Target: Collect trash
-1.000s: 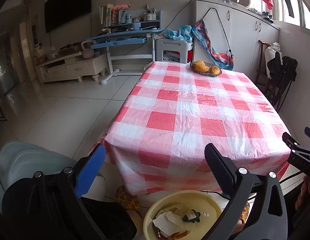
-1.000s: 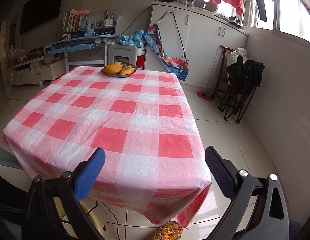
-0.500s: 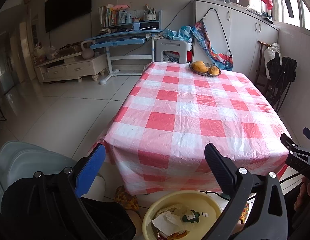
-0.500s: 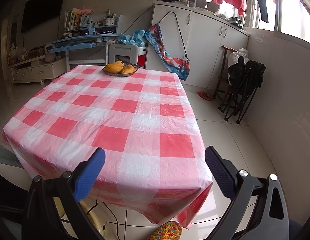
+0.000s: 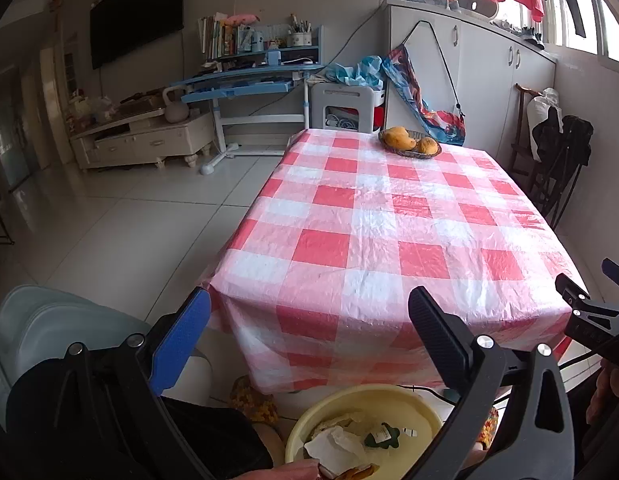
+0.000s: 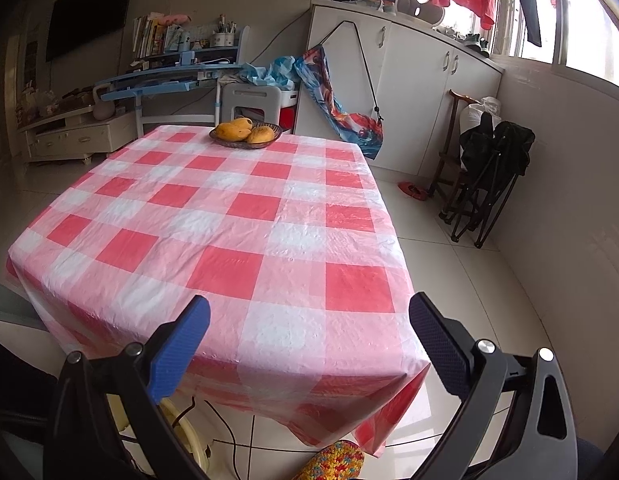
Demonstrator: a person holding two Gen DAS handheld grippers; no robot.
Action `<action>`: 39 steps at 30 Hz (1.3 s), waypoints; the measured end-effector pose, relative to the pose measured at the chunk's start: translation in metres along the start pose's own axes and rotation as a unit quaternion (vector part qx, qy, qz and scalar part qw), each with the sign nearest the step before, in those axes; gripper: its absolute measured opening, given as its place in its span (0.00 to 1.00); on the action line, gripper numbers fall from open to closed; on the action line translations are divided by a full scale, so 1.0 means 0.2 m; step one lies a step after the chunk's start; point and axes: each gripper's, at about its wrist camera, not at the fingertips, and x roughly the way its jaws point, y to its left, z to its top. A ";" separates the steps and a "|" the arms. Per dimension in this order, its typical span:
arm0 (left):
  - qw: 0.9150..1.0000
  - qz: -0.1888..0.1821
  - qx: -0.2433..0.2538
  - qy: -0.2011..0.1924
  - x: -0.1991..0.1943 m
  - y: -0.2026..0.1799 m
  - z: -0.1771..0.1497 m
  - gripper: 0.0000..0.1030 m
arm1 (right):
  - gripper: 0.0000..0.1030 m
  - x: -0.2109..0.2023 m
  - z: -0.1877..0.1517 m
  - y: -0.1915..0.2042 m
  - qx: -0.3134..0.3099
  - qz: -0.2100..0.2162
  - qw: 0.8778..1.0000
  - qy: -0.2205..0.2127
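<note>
Left wrist view. The left gripper (image 5: 309, 344) hangs in front of the near edge of the table with the red-and-white checked plastic cloth (image 5: 389, 240), its 2 fingers spread wide and holding nothing. Below that edge, at floor level, sits a round pale-yellow plastic basin (image 5: 405, 402); inside it lies the collected trash (image 5: 349, 446): crumpled white paper, a small green-and-white scrap and an orange piece. At the far edge of the table a shallow dark woven dish of 3 yellow-orange mangoes (image 5: 410, 145) is the only object on the cloth. The tip of the right gripper (image 5: 589, 300) enters beside the table's near right corner.

Right wrist view. The right gripper (image 6: 309, 346) hovers over the near edge of the table, its 2 fingers equally far apart and empty. The cloth shows no loose litter from the near edge to the far edge; only the dish of mangoes stands there. The basin rim (image 6: 187, 428) shows under the near left corner.

Progress. Collection appears complete, or nearly so: the trash lies in the basin, none is visible on the table, and neither gripper carries anything.
</note>
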 end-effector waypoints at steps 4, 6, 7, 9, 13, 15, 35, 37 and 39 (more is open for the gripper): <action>1.000 -0.001 0.001 -0.003 -0.01 0.00 0.00 0.93 | 0.92 0.00 0.00 0.00 0.000 0.001 1.000 0.000; 1.000 -0.004 0.002 -0.004 -0.01 -0.01 0.00 0.93 | 0.92 0.00 0.00 0.00 -0.001 0.001 1.000 0.001; 1.000 -0.004 0.004 -0.005 -0.01 -0.01 0.00 0.93 | 0.92 0.00 0.00 0.01 -0.002 0.001 1.000 0.001; 1.000 -0.003 0.008 -0.006 -0.01 -0.02 -0.01 0.93 | 0.92 0.00 0.00 0.01 -0.004 0.001 1.000 0.001; 1.000 -0.004 0.008 -0.006 -0.02 -0.02 -0.01 0.93 | 0.92 0.00 0.00 0.02 -0.006 0.002 1.000 0.003; 1.000 -0.005 0.008 -0.006 -0.02 -0.02 -0.01 0.93 | 0.92 0.00 0.00 0.02 -0.008 0.002 1.000 0.003; 0.996 -0.029 0.063 -0.053 -0.10 -0.15 -0.05 0.93 | 0.92 0.01 -0.01 0.03 -0.016 0.006 1.000 0.007; 0.996 -0.020 0.070 -0.058 -0.09 -0.17 -0.05 0.93 | 0.93 0.01 -0.01 0.03 -0.014 0.006 1.000 0.006; 0.995 -0.016 0.085 -0.043 -0.08 -0.19 -0.05 0.93 | 0.92 0.00 0.00 0.02 -0.011 0.007 1.000 0.005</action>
